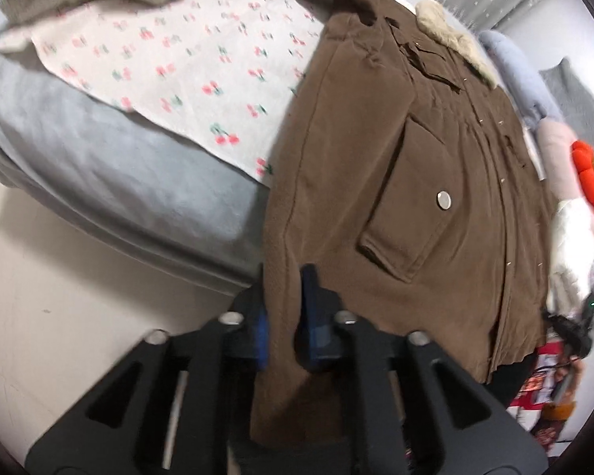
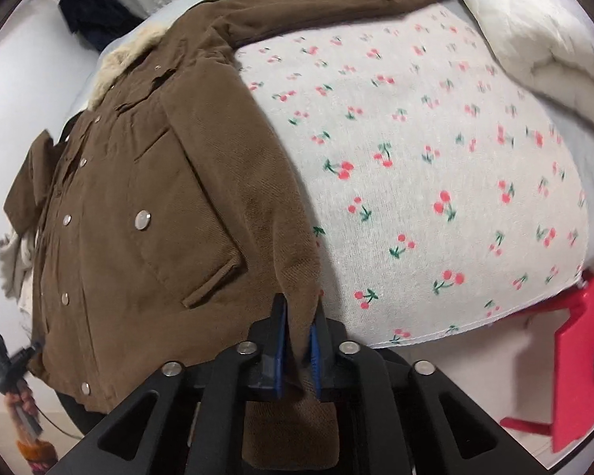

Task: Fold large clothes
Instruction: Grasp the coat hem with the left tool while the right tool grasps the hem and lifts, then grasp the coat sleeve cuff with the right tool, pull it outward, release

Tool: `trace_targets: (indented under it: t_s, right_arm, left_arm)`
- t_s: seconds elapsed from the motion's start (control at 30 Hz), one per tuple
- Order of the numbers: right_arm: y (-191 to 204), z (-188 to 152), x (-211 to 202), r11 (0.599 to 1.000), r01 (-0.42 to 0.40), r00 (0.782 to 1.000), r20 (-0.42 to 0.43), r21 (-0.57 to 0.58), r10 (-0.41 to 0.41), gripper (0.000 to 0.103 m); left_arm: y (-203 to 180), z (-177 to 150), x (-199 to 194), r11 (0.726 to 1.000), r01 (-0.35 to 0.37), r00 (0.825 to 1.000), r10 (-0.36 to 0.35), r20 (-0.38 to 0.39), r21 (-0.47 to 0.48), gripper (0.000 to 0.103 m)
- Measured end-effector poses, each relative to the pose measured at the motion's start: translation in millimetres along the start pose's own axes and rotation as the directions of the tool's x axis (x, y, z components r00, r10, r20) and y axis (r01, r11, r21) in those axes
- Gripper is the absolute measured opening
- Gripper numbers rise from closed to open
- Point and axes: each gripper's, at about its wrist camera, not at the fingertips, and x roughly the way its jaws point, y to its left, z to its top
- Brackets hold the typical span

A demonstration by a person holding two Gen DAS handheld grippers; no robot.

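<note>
Brown coat (image 1: 396,182) lies front-up on the bed (image 1: 111,182), spread over a white cherry-print sheet (image 1: 202,79); the hem hangs off the bed edge toward both cameras. Left gripper (image 1: 283,316), lower centre of the left wrist view: narrow gap, blue-padded fingers (image 1: 311,316) pinching a hem fold of the coat. Right gripper (image 2: 297,340), lower centre of the right wrist view: same, fingers (image 2: 279,336) closed on a narrow fold at the coat's hem corner, fabric bunched below them. Fur collar (image 2: 115,67) sits at upper left of the right view, one sleeve (image 2: 316,4) stretched across the top of the frame toward a white quilt (image 2: 534,31) at upper right. Flap pocket with a metal snap (image 1: 442,200) centre-right in the left view. Orange plush (image 1: 592,182) at the right edge there (some pale soft items beside it, too blurred to identify). Red stool (image 2: 574,356) at lower right of the right view. The person's hand on the other gripper's handle shows at lower left (image 2: 21,399).
</note>
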Motion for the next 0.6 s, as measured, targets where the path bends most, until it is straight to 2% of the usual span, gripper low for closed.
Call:
trace_targets:
  t_s: [0.07, 0.1, 0.13, 0.17, 0.2, 0.3, 0.37, 0.47, 0.6]
  right_arm:
    - [0, 5, -14, 1.000, 0.017, 1.000, 0.016, -0.017, -0.017, 0.032]
    - [0, 9, -21, 1.000, 0.026, 0.999, 0.033, -0.017, -0.025, 0.037]
    - [-2, 15, -29, 1.000, 0.024, 0.998, 0.061, -0.009, -0.024, 0.050]
    - [-4, 17, -35, 1.000, 0.020, 0.996, 0.085, -0.004, -0.020, 0.062]
    - [-7, 23, -38, 1.000, 0.019, 0.995, 0.103, -0.001, -0.019, 0.066]
    - [-13, 48, -45, 0.998, 0.063, 0.985, 0.159, 0.019, -0.065, 0.068]
    - [-22, 67, -47, 0.994, 0.103, 0.975, 0.195, 0.030, -0.107, 0.068]
    - [-31, 107, -43, 0.982, 0.183, 0.950, 0.251, 0.042, -0.188, 0.068]
    - [-43, 156, -40, 0.976, 0.211, 0.925, 0.314, 0.045, -0.214, 0.068]
  left_arm:
    - [0, 4, -15, 0.995, -0.095, 0.995, 0.095, 0.043, 0.019, 0.038]
    - [-1, 6, -25, 0.991, -0.132, 0.989, 0.130, 0.077, 0.023, 0.054]
    - [-2, 10, -37, 0.987, -0.160, 0.980, 0.156, 0.124, 0.021, 0.068]
    - [-4, 13, -44, 0.985, -0.174, 0.971, 0.169, 0.167, 0.020, 0.071]
    - [-11, 17, -53, 0.982, -0.189, 0.961, 0.180, 0.211, 0.025, 0.073]
    - [-38, 33, -64, 0.977, -0.203, 0.944, 0.175, 0.281, 0.073, 0.081]
    - [-61, 41, -61, 0.971, -0.198, 0.940, 0.149, 0.307, 0.135, 0.081]
    - [-110, 61, -40, 0.953, -0.190, 0.946, 0.113, 0.303, 0.237, 0.082]
    - [-178, 78, -8, 0.924, -0.137, 0.964, 0.042, 0.261, 0.357, 0.082]
